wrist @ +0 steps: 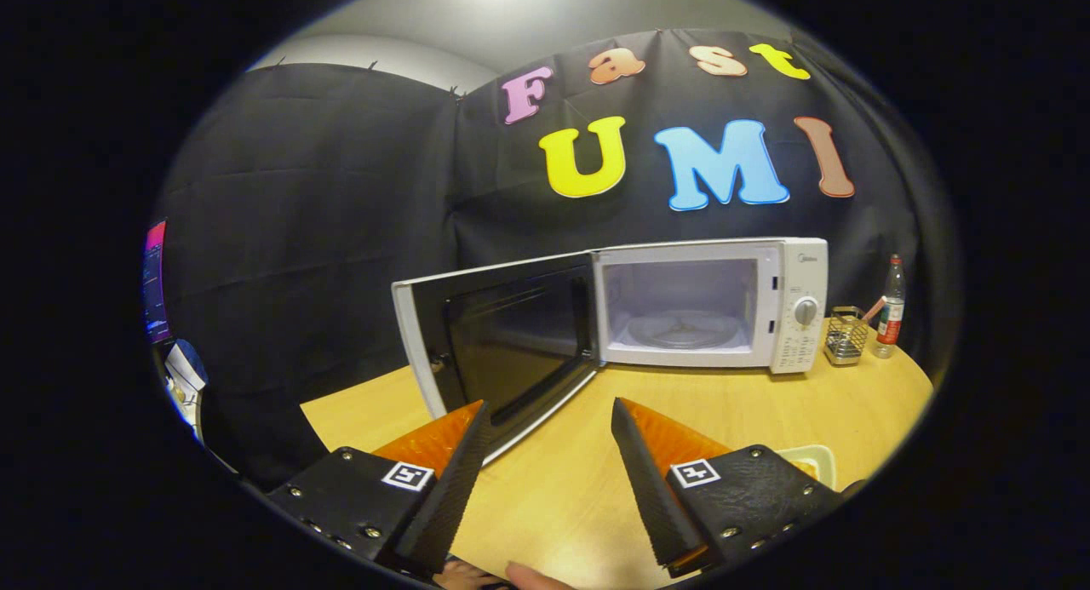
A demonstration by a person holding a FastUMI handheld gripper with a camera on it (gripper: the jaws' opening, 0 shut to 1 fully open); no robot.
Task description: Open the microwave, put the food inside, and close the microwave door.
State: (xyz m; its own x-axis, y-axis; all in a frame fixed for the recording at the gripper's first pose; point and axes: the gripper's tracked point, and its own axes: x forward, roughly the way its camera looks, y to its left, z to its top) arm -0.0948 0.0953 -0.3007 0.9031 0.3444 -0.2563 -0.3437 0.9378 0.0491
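The hand-held gripper (552,420) has two wedge-shaped fingers (456,479) that taper to pointed tips, set apart with a clear gap between them. The inner faces are ridged. Each finger mounts to a black textured block (353,492) fastened with small silver screws. Each block carries one square black-and-white fiducial marker (407,476) on its upper face.

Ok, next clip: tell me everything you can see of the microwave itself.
The microwave is a white box standing upright on the wooden table, against the booth's black cloth wall. Its door is swung wide open on the left hinge, with a dark window in a pale frame. The cavity is lit and holds a glass turntable, nothing on it. A control panel with a round dial sits on the right. The hand-held gripper hangs open just ahead of the door, touching nothing.
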